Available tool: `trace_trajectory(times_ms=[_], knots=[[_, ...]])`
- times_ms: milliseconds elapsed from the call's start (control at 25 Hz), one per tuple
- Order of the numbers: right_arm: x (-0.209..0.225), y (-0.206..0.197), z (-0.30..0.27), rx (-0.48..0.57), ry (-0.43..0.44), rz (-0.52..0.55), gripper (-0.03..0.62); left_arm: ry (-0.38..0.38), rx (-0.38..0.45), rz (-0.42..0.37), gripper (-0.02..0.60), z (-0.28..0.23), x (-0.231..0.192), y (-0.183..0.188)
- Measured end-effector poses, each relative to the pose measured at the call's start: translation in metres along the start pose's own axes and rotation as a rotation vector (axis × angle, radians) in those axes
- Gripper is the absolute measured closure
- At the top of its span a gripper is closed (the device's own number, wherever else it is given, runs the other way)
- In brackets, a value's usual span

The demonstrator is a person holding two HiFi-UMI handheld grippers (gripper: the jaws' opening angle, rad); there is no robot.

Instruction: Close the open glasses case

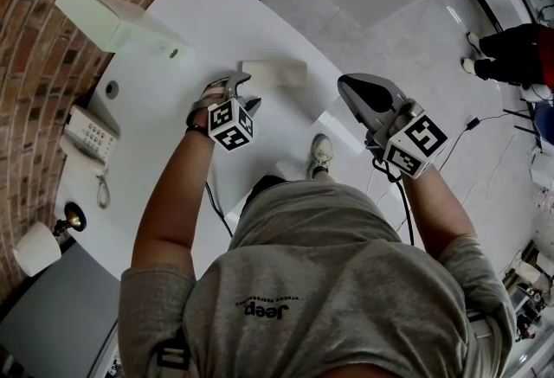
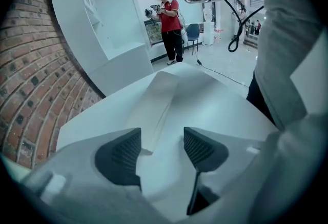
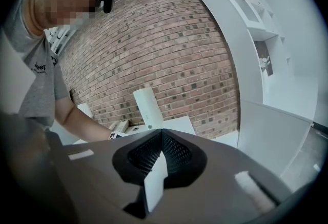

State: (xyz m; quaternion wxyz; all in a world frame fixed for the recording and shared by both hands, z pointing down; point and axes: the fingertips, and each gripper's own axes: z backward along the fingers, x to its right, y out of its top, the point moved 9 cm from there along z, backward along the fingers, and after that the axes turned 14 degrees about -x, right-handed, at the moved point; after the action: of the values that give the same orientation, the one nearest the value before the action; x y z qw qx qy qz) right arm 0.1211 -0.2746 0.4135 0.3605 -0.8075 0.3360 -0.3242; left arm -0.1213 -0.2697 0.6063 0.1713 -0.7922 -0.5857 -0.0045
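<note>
The off-white glasses case [image 1: 273, 73] lies on the white table [image 1: 173, 108], just beyond my left gripper [image 1: 248, 99]. In the left gripper view the case [image 2: 159, 97] stretches away from the jaws, with a long crease down its length, and its near end reaches in between the dark ribbed pads [image 2: 120, 156]. I cannot tell whether its lid is up. My left gripper [image 2: 161, 148] stands open, its pads clear of the case. My right gripper [image 1: 353, 92] hangs beyond the table's right edge, apart from the case. It [image 3: 162, 138] is shut, pads meeting at the tips with nothing held.
A white box [image 1: 112, 17] and a desk phone [image 1: 89, 136] sit at the table's left. A small lamp [image 1: 39, 246] stands lower left. The table's edge [image 1: 338, 130] runs just right of the case. A person in red [image 2: 169, 20] stands far off.
</note>
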Motion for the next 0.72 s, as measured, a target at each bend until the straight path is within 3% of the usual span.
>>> trace_trajectory(times_ms=[440, 720], knots=[[-0.001, 0.004, 0.007, 0.006, -0.009, 0.005, 0.585, -0.056, 0.004, 0.039, 0.319, 0.005, -0.006, 0.002], [0.000, 0.009, 0.018, 0.017, -0.023, 0.010, 0.585, -0.071, 0.123, 0.110, 0.319, 0.038, -0.012, 0.015]])
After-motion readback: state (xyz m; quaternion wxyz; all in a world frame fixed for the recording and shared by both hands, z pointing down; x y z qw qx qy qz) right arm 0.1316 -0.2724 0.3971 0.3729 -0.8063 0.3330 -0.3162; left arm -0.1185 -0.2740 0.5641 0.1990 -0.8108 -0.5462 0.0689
